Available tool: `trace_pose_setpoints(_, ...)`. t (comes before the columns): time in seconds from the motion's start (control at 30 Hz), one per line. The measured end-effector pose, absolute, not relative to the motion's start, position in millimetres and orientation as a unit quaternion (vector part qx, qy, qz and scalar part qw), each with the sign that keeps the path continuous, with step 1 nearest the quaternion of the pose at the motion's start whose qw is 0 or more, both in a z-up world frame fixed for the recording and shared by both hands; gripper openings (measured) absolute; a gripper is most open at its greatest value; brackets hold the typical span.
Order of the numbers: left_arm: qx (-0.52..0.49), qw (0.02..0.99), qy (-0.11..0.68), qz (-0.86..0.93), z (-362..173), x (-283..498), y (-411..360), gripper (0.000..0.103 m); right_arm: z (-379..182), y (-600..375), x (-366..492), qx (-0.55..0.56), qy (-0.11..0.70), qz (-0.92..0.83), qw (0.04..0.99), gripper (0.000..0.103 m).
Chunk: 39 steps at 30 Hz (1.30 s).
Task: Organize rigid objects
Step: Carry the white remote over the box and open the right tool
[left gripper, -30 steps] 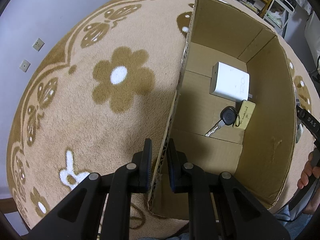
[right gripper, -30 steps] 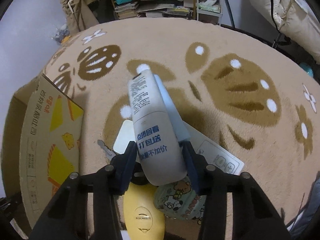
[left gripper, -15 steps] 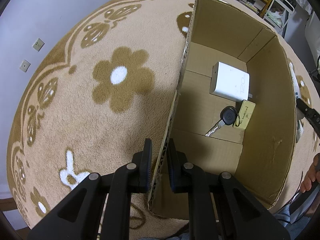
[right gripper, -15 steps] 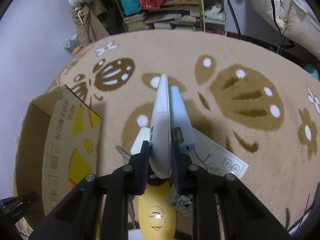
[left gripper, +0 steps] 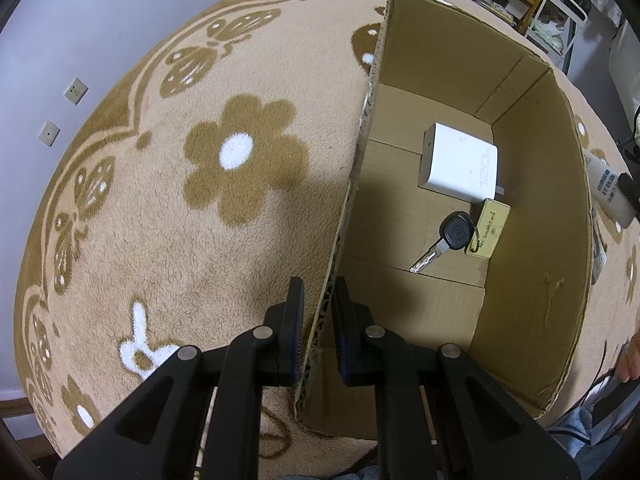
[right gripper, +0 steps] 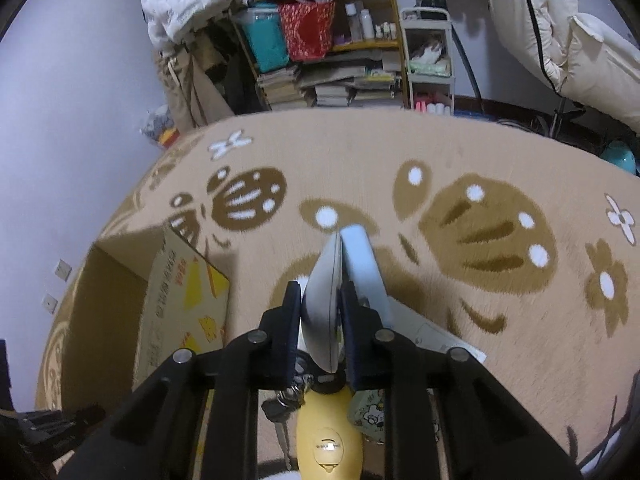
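My left gripper [left gripper: 318, 304] is shut on the near wall of an open cardboard box [left gripper: 552, 208] on the rug. Inside lie a white charger block [left gripper: 458, 168] and a black key with a gold tag [left gripper: 460, 236]. My right gripper [right gripper: 320, 312] is shut on a flat white tube [right gripper: 324, 280], held edge-on above the rug. The tube [left gripper: 608, 192] also shows past the box's right wall in the left wrist view. Below the right gripper lie a yellow oval object [right gripper: 328, 432], keys [right gripper: 286, 400], a cartoon-print item [right gripper: 368, 416] and a white card [right gripper: 444, 340].
The box [right gripper: 176, 304] sits left of the right gripper, its printed side facing it. A light blue flat object [right gripper: 364, 268] lies behind the tube. Shelves with books and bins [right gripper: 332, 56] stand beyond the rug's far edge. A hand [left gripper: 630, 360] shows at the right rim.
My right gripper has closed on the tube, turned it edge-on and lifted it off the rug, tilting the view up toward the shelves. My left gripper has held still on the box wall.
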<state>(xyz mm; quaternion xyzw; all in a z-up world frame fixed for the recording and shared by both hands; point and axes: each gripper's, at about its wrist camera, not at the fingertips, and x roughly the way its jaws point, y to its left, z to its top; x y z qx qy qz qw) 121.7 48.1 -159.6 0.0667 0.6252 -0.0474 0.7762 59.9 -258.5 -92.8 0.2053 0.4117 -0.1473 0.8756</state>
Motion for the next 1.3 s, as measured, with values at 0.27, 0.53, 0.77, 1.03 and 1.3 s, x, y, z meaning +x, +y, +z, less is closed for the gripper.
trace_pose_setpoints(0.27,0.065,0.776,0.626,-0.047,-160,122,47,0.013,-76,-253,63,0.178,0.392,-0.153,0.89,0.021)
trace_pose_setpoints(0.53,0.061,0.776,0.626,-0.049,-159,122,48,0.013,-57,-258,78,0.161,0.371,-0.154,0.902,0.02)
trace_pose_setpoints(0.77,0.059,0.776,0.626,-0.05,-159,122,50,0.013,-27,-250,85,0.156,0.359,-0.131,0.911,0.02)
trace_pose_setpoints(1.03,0.06,0.776,0.625,-0.05,-160,122,50,0.013,23,-193,81,0.117,0.317,-0.053,0.94,0.02)
trace_pose_setpoints(1.3,0.06,0.776,0.625,-0.051,-160,122,50,0.013,18,-137,92,0.091,0.329,0.027,0.939,0.02)
